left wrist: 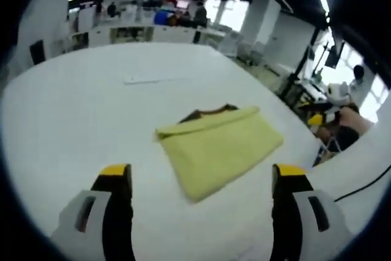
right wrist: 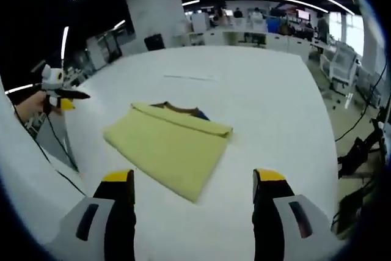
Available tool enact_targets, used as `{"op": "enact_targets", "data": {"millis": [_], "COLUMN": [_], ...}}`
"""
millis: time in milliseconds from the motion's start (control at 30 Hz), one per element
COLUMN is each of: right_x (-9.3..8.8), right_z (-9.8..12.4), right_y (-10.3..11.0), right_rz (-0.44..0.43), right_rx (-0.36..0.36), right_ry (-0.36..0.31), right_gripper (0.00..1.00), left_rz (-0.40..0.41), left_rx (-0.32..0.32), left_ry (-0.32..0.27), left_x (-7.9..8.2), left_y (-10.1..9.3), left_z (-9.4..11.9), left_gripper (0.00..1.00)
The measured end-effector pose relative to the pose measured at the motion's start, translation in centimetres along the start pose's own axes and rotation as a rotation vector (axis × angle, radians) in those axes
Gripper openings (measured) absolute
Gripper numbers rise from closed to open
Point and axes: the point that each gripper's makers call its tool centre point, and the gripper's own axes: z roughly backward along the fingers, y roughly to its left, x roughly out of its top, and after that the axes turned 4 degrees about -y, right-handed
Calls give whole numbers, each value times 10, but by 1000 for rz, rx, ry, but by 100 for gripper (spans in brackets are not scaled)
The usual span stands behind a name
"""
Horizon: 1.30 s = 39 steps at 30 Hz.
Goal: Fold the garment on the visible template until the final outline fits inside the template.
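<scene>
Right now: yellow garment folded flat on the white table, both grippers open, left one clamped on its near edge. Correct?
Not quite. The left gripper holds nothing: in the left gripper view its jaws stand apart, short of the yellow garment. The rest holds: garment folded flat on the white table, right gripper open too.

Pale yellow garment (left wrist: 217, 145), plain and unpatterned, with a dark brown edge (left wrist: 211, 112) peeping out at its far side; same yellow in the right gripper view (right wrist: 168, 148), brown strip (right wrist: 174, 107) plus a sliver of blue beside it. White table (left wrist: 91, 102), plain, with a faint pale strip (left wrist: 143, 80) lying on it. Left tongs (left wrist: 202, 178): black fingers tipped in yellow (left wrist: 116, 170), on light grey bodies. Right tongs (right wrist: 193, 181): identical black, yellow tips (right wrist: 269, 175), grey housings. White walls and desks behind, black ceiling crossed by bright white light lines.
</scene>
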Motion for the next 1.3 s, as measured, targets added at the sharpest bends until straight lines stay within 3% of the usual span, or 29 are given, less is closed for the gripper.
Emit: {"op": "enact_targets", "data": {"millis": [833,900,1300], "right_x": [6,6,5], "right_z": [-65,-70,-92], "right_y": [-32,-35,-50], "right_rz": [22,63,60], "right_rx": [-24,-36,-47], "right_ry": [4,20,37], "right_gripper": [42,40,31], "left_rz": [36,36,-13], "left_rx": [53,55,102], "left_ry": [14,18,32], "left_x": [1,0,2], "left_y": [40,43,61], "left_z": [-55,-60,-88], "left_gripper": [61,59,42]}}
